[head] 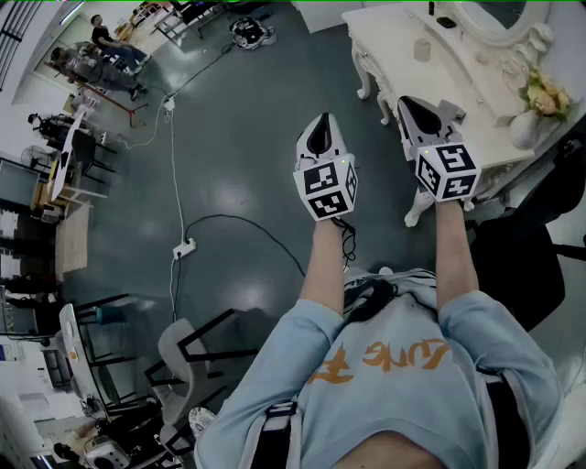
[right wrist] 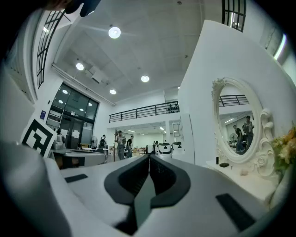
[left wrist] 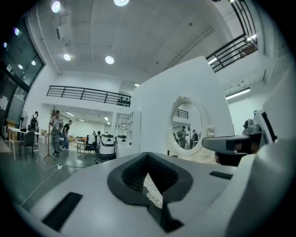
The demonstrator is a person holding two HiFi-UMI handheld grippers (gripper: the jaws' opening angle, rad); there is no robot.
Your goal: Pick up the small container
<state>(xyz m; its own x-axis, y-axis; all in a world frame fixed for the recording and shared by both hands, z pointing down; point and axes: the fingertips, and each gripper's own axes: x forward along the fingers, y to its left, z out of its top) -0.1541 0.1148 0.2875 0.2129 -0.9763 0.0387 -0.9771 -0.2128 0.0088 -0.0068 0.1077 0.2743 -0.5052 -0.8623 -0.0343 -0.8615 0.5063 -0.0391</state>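
A small pale container (head: 422, 49) stands on the white dressing table (head: 394, 37) at the upper right of the head view; in the right gripper view it is a small whitish shape (right wrist: 243, 172) on the tabletop. Both grippers are held in the air over the floor, short of the table. My left gripper (head: 320, 125) is shut with nothing held, its dark pads meeting (left wrist: 148, 154). My right gripper (head: 412, 106) is also shut and empty (right wrist: 149, 156), close to the table's front edge and nearer the container.
An oval mirror (right wrist: 236, 122) and a vase of flowers (head: 536, 105) stand on the table, with a small dark object (head: 446, 22) nearby. A dark chair (head: 522, 266) is at the right. A cable and power strip (head: 184, 248) lie on the floor. People stand far off.
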